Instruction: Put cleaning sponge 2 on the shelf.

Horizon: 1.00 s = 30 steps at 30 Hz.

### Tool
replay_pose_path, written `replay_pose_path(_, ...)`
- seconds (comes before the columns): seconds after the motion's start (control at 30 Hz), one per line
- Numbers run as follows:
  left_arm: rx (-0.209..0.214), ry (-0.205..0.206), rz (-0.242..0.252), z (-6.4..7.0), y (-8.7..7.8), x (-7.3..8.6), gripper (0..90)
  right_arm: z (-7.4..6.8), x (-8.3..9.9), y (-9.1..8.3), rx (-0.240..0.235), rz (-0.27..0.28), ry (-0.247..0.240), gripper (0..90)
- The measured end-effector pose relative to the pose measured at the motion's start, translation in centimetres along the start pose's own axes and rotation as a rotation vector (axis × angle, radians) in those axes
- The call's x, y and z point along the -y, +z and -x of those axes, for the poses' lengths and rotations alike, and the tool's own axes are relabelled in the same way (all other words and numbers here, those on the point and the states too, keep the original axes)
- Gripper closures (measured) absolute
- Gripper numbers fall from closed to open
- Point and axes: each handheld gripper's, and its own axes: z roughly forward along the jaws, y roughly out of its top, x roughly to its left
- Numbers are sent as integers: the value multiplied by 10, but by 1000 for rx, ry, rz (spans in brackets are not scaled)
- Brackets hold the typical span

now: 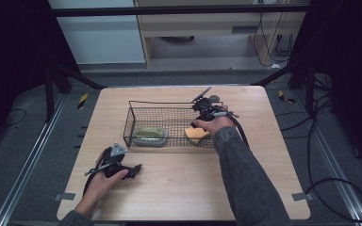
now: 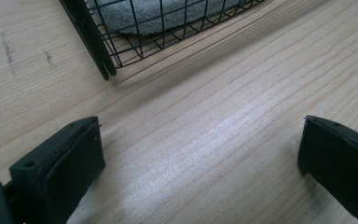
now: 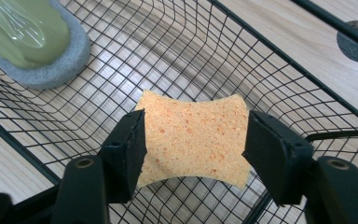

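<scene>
Right gripper (image 3: 193, 140) reaches over the near right corner of the wire basket (image 1: 136, 106), forearm extended across the table (image 1: 264, 188). Its jaws pinch an orange sponge (image 3: 196, 140) from both sides, squeezing its edges inward, inside the basket. Grey-and-green scrub sponge (image 3: 28, 42) lies at the basket's left end. Left gripper (image 1: 134, 170) rests low on the table before the basket, jaws spread wide, holding nothing.

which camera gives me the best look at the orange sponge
The right gripper view: the orange sponge sits close up, squeezed between the right gripper's fingers. The high view shows it small in the basket. The left gripper view gives nothing of it.
</scene>
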Motion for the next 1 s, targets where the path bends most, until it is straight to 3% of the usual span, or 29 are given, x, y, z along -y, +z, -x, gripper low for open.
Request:
replay_pose_path(0.57,1,1,1,0,0,0,0,10,14,-21,27,126,66,130)
replay_pose_path(1.0,2,2,-2,0,0,0,0,16,32,-39,36,193,92,83)
